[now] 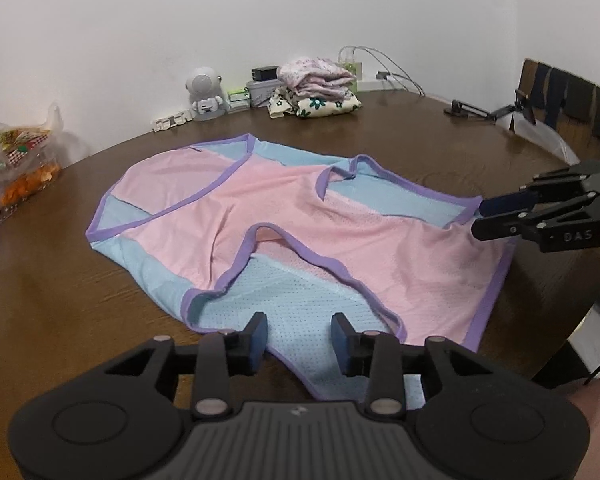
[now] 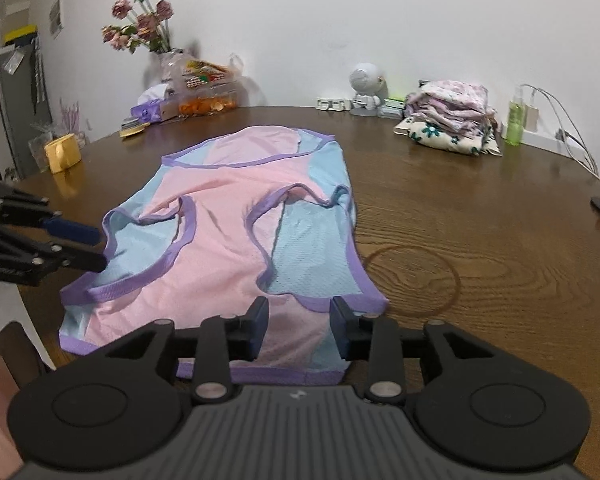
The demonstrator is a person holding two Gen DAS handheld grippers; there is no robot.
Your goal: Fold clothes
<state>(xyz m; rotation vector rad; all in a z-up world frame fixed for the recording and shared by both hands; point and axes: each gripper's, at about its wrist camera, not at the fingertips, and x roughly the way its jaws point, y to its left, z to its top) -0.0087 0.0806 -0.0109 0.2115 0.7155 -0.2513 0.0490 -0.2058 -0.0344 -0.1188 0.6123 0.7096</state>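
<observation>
One pink-and-blue garment [image 1: 284,216] with purple trim lies spread on the brown table [image 1: 60,280], partly laid over itself, its armholes and neckline showing. It hangs close to the table's near edge on my right side.

My left gripper [image 1: 299,340] hovers with its fingers apart over the blue mesh panel at one end, holding nothing. My right gripper [image 2: 299,332] likewise stands with fingers apart over the hem end, nothing pinched between them. Each one reaches in at the cloth's border in the other's view.

Risks, as I judge them:
- The mesh is thin and layered. A pinch here could take one layer only, or two where one is wanted, and the fold would come out skewed.
- The purple trim curls at the armholes; a lift could roll it under.
- Cloth near the table edge could slide off if I drag rather than lift.
- Uneven lifting between my two grippers would twist the panel.

Count: one garment spread out; two grippers; one stack of folded clothes [image 2: 448,120] at the back, pieces not countable; one white speaker figure [image 2: 366,88]; one yellow mug [image 2: 62,154]; one green bottle [image 2: 514,118].
</observation>
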